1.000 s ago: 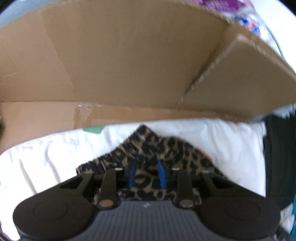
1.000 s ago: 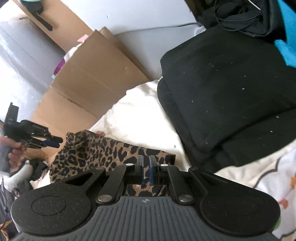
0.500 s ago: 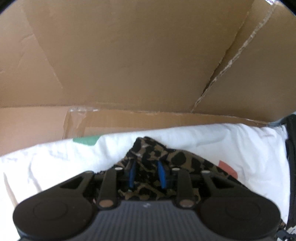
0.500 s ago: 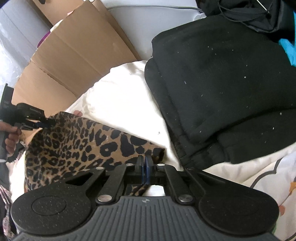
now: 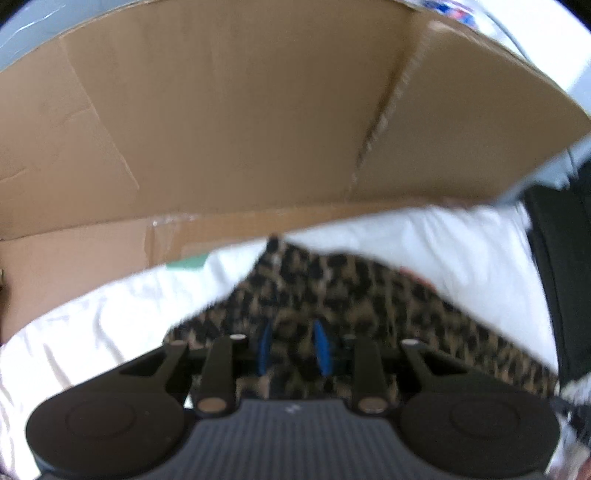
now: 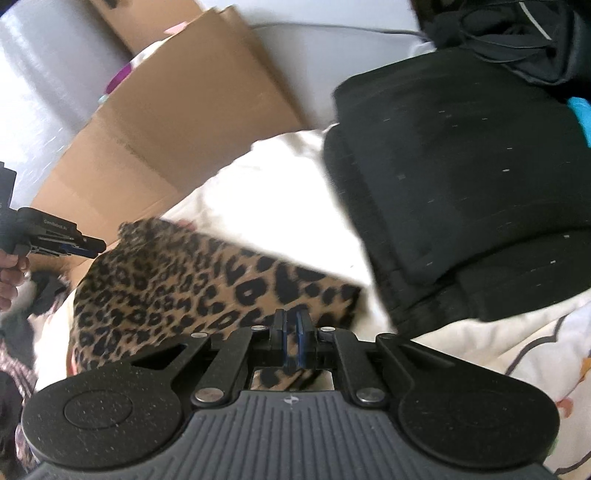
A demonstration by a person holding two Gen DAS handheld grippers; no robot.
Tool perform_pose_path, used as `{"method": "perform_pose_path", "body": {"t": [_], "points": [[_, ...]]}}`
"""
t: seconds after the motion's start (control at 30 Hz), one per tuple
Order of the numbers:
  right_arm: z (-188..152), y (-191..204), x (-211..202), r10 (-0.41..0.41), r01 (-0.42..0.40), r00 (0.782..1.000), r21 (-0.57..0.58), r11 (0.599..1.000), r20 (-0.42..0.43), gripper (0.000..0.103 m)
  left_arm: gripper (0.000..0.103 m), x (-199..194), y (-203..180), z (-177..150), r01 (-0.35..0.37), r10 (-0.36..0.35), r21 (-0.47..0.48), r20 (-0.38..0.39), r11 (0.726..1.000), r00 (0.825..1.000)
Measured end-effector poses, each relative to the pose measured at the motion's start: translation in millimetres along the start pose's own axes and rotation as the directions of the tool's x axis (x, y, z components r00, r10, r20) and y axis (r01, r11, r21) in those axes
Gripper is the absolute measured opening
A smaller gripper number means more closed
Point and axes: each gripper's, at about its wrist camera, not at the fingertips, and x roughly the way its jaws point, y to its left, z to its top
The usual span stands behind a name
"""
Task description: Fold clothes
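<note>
Leopard-print garment point(image 6: 192, 280) spread over white bedding point(image 6: 280, 206), lying between cardboard box point(image 6: 177, 122) on one side and folded black clothing point(image 6: 472, 177) on the other. Near edge pinched by right gripper point(image 6: 291, 341): blue-padded fingers point(image 6: 302, 339) almost together, a thin strip of patterned cloth clamped between them and running down under the gripper body. From the left wrist view, same garment point(image 5: 332, 295) rising to a peak against bedding point(image 5: 424, 240), picture blurred; left gripper point(image 5: 291, 349) with blue fingers point(image 5: 264, 347) set apart, patterned cloth filling the gap, though cannot tell whether cloth is truly clamped or merely lying behind the fingers. In the right wrist view, left gripper point(image 6: 83, 250) seen at far left, held in a hand point(image 6: 11, 273), its tips just at the garment's far corner; contact too small to judge. Large brown box wall point(image 5: 258, 122) standing close behind bedding. Bright blue item point(image 6: 580, 114) poking out at the edge of the dark pile; more dark clothes point(image 6: 509, 33) heaped beyond it. Patterned sheet point(image 6: 546, 354) visible at lower right.
</note>
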Motion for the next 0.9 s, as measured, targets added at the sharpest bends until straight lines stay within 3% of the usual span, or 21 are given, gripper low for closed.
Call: {"method": "perform_pose_path", "body": {"t": [0.13, 0.33, 0.47, 0.7, 0.9], "points": [[-4.8, 11.3, 2.7, 0.019, -0.020, 1.000, -0.043, 0.999, -0.023, 0.005, 0.027, 2.6, -3.1, -12.0, -0.030, 0.031, 0.052, -0.021, 0.998, 0.999], [-11.2, 9.5, 13.0, -0.003, -0.001, 0.997, -0.051, 0.999, -0.074, 0.010, 0.029, 35.8, 6.4, -15.4, -0.037, 0.037, 0.004, -0.054, 0.999, 0.998], [-13.3, 6.1, 14.4, -0.008, 0.004, 0.996, -0.046, 0.999, -0.085, 0.010, 0.031, 45.1, 0.9, -19.4, -0.052, 0.054, 0.040, -0.034, 0.998, 0.998], [-16.9, 24.6, 5.0, 0.032, -0.037, 0.997, -0.069, 0.997, -0.071, 0.008, 0.031, 11.8, -0.9, -28.7, -0.007, 0.007, 0.037, -0.003, 0.999, 1.000], [-33.7, 49.0, 4.3, 0.064, -0.075, 0.994, -0.116, 0.990, -0.092, 0.009, 0.031, -10.8, -2.7, -54.8, 0.033, -0.033, 0.101, 0.001, 0.994, 0.999]]}}
